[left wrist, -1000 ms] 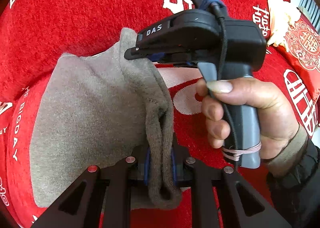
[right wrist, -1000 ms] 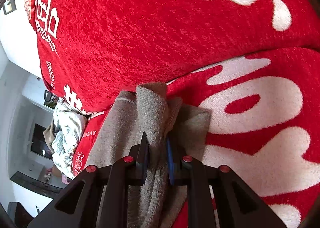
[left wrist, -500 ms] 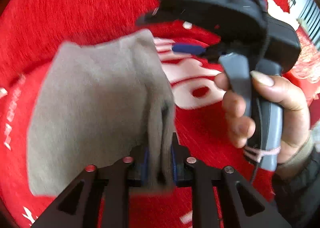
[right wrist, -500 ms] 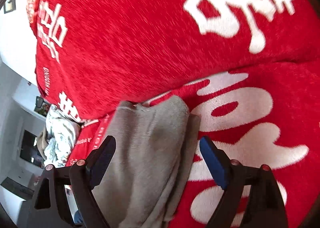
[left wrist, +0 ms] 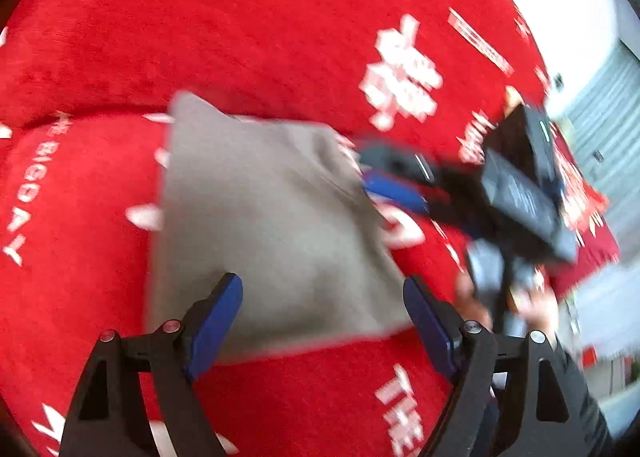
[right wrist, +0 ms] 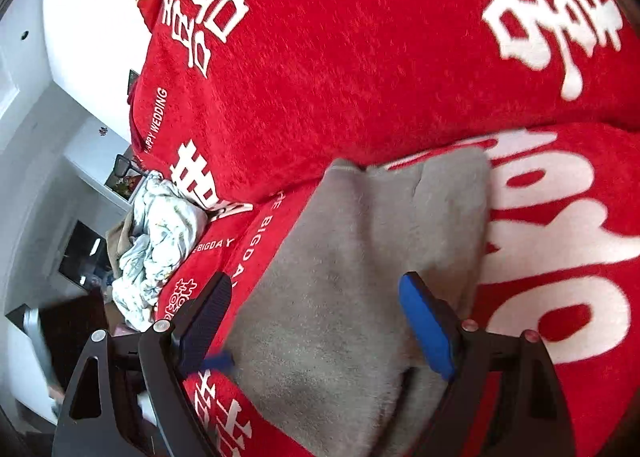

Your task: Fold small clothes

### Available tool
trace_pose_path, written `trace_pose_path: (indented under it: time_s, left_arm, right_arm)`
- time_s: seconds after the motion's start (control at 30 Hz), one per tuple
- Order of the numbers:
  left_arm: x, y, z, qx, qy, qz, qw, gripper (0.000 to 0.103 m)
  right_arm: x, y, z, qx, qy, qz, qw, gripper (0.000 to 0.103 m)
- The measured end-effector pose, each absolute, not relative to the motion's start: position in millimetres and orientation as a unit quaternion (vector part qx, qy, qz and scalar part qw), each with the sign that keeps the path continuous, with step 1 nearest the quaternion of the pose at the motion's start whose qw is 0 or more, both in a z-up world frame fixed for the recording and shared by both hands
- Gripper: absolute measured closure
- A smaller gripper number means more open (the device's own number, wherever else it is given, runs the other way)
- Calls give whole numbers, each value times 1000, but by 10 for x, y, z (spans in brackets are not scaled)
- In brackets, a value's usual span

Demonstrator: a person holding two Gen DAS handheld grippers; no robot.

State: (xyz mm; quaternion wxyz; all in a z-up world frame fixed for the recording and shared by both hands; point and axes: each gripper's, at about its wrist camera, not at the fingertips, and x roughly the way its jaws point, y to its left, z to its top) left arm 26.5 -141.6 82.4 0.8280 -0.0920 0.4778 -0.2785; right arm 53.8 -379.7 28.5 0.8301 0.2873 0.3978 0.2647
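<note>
Both tongs have let go of the grey knitted garment since the earlier frames, where each pair pinched its folded edge; now the cloth lies alone on the red plush blanket with white lettering.

From the left wrist, we see our left tongs [left wrist: 322,323] with their jaws opening, nothing pressed between the blue pads. The grey knitted garment [left wrist: 272,225] rests flat on the red plush blanket [left wrist: 240,37], a rough rectangle just beyond the pads. At its right edge our right tongs [left wrist: 394,183] show blurred, with our right hand [left wrist: 532,305] on the handle.

From the right wrist, the right tongs [right wrist: 316,323] stand spread wide and empty over the garment [right wrist: 360,257], whose folded edge lies toward the right. A crumpled pale printed cloth [right wrist: 156,245] waits far left on the blanket [right wrist: 360,57].

We judge one fold is done. For the next fold we should take two corners of one short side, pinch both layers together, lift only a little and lay the edges even, so that the knit does not slide open.
</note>
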Motion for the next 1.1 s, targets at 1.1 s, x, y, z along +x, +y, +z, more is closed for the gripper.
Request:
trace_pose_path:
  time_s: [1.1]
  left_arm:
    - [1238,-972,487,-64,521,-214,824,19]
  right_arm:
    - [344,-3900,252,244,403,144,870,11]
